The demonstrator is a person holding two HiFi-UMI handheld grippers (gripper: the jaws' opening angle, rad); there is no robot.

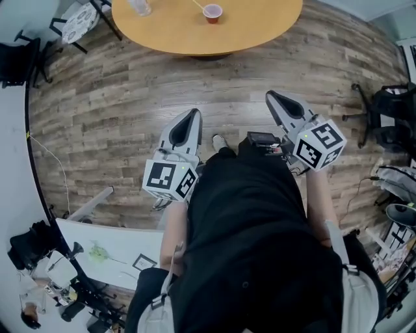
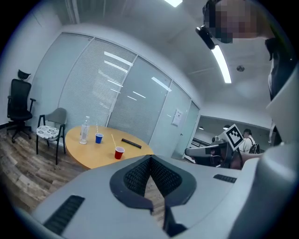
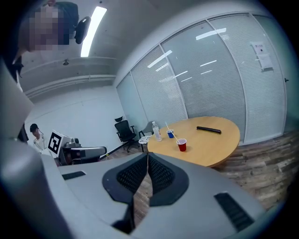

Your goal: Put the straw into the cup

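Red cup [image 1: 212, 12], straw [image 1: 197, 4] seemingly inside, on table [image 1: 253, 29]; left tool [image 1: 194, 112], right tool [image 1: 272, 96] closed, empty; wall notice [image 2: 176, 117] illegible

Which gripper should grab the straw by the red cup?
Probably left: the straw shows left of the red cup. Both the left gripper and the right gripper are shut, empty, far from the table.

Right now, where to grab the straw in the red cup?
The bare upper length of the straw, above the red cup. It is thin and leans toward the water bottle, its lower end inside the cup; come from above, pinching across the shaft.
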